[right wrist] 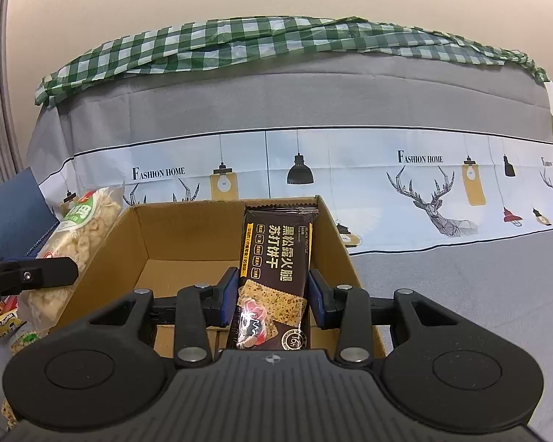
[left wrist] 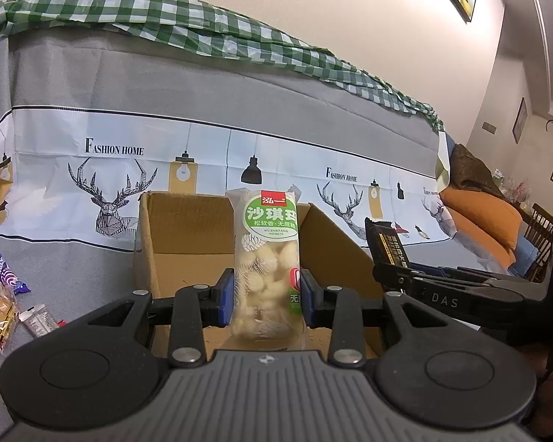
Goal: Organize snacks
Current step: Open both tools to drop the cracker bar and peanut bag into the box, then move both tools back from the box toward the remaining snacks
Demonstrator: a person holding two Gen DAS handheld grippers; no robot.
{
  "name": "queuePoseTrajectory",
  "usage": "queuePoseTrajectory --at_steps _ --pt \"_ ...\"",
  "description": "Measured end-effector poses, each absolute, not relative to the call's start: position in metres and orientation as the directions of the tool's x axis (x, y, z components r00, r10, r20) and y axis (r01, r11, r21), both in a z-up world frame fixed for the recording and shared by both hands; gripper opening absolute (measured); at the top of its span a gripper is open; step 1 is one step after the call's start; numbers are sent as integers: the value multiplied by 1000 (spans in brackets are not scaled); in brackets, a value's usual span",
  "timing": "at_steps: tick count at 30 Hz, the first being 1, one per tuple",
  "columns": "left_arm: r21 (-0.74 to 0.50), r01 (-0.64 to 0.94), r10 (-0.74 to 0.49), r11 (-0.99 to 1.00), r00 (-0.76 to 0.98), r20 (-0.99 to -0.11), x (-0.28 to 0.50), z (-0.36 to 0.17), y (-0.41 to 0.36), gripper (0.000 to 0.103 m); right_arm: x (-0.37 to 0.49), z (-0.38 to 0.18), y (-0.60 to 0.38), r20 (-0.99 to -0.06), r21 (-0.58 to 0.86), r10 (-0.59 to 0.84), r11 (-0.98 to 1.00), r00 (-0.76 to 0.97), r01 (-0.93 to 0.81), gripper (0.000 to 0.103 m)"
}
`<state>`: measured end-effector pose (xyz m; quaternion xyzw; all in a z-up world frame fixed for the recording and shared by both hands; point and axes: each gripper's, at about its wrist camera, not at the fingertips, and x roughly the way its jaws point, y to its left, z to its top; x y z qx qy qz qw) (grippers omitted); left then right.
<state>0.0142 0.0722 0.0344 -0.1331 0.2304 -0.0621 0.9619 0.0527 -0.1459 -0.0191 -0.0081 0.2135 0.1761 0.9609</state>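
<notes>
Grey cloth [left wrist: 73, 258] carries cardboard box [left wrist: 180, 258] at center; loose snack packs [left wrist: 0, 305] lie on it at 9 o'clock of the box.

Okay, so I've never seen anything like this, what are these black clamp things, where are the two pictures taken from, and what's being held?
These are two handheld grippers; a person holds one in each hand, and each carries a wide-angle camera looking forward along its fingers. One picture is from the left gripper, the other from the right.

The left gripper is shut on a clear packet of pale puffed snack with a green label. The right gripper is shut on a dark cracker packet. Both are held over an open cardboard box, which looks empty where its floor shows.

The box sits on a grey printed cloth. More snack packets lie at the left, too blurred to identify.
</notes>
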Motion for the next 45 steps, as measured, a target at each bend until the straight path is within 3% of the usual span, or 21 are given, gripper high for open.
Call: queuePoseTrajectory --at_steps 7,9,10,11,15,20,22,24,25,26,29,33,40,45 --pt "-303 92 -224 949 870 -439 18 33 71 40 54 -19 -146 -419 56 331 939 846 -340 41" --pt "-330 133 -283 935 839 -464 24 31 69 65 57 -22 -145 -441 45 308 946 843 -322 42" --pt "-329 128 -280 936 836 -472 25 29 69 77 59 -24 -143 -457 23 271 956 847 -294 52" --pt "-313 113 -256 943 846 -468 24 30 69 78 61 -25 -144 -464 3 232 966 855 -260 65" --pt "-304 8 -161 953 863 -479 25 29 85 77 69 -26 -158 -493 17 145 987 858 -158 69" --pt "-305 -122 -87 945 802 -591 34 14 102 75 79 -40 -172 -580 7 74 996 811 -86 69" --pt "-314 -142 -91 939 777 -623 35 8 107 69 80 -46 -176 -610 9 68 997 789 -80 68" --pt "-319 -143 -108 937 750 -653 36 2 108 58 82 -51 -177 -636 6 69 996 769 -84 62" --pt "-317 -144 -112 937 736 -668 37 -2 109 48 84 -54 -177 -649 0 63 997 759 -83 49" --pt "-306 -146 -108 941 725 -680 37 -5 107 44 85 -55 -179 -657 2 61 997 751 -79 33" --pt "-280 -136 -101 950 718 -689 33 -6 104 33 86 -56 -186 -669 42 85 996 739 -76 18" --pt "-291 -116 -121 950 722 -682 29 -5 103 31 84 -53 -192 -668 38 62 998 742 -50 19" --pt "-256 -70 -125 964 733 -669 23 -2 94 35 76 -47 -190 -656 0 34 999 754 -45 18" --pt "-209 -42 -94 977 794 -601 5 11 88 43 67 -37 -191 -600 12 56 998 798 -61 33"
